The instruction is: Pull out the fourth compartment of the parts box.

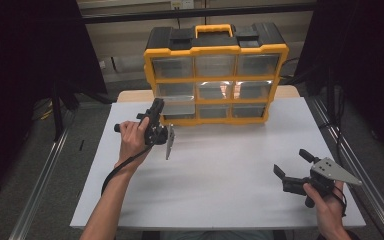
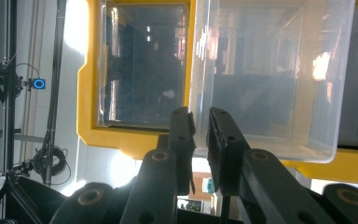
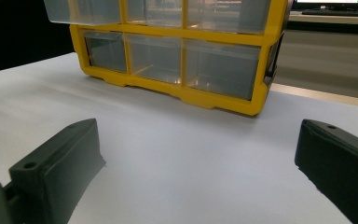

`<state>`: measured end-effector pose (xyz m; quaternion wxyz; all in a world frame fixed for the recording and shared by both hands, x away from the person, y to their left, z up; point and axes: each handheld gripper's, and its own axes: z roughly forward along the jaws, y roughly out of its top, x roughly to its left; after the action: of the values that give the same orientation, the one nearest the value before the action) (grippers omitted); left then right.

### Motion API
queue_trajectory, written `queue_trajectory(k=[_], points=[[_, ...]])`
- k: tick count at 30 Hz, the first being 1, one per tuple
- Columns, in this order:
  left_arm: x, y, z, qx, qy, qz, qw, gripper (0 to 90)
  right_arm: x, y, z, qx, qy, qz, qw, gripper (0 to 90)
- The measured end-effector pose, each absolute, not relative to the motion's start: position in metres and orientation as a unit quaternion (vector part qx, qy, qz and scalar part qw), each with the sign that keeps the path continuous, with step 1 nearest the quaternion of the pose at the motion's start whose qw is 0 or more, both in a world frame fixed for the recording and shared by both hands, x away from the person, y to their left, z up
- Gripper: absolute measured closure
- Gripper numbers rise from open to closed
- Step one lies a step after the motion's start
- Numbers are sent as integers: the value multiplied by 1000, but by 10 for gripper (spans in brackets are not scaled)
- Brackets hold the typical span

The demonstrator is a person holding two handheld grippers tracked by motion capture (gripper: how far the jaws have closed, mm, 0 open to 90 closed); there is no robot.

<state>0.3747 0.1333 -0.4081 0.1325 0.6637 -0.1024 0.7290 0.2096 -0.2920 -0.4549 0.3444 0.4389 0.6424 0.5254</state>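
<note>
The yellow-framed plastic organiser with clear drawers stands upright, its long axis across the white table, fronts facing me. My left gripper is clenched on the pulled-out clear drawer at the organiser's lower left. My right gripper, released wide, hovers well apart toward the organiser's right front.
</note>
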Motion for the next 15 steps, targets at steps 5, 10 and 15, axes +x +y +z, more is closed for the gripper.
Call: queue_trajectory(k=[5,10,15], points=[[376,133,-410,656,-106,733,143,806,210,-292,-455,438,645,524,344,2],[373,134,-409,667,-99,727,130,806,210,-291,-455,440,642,524,344,2],[371,134,-408,664,-104,729,130,806,210,-292,-455,438,643,526,344,2]])
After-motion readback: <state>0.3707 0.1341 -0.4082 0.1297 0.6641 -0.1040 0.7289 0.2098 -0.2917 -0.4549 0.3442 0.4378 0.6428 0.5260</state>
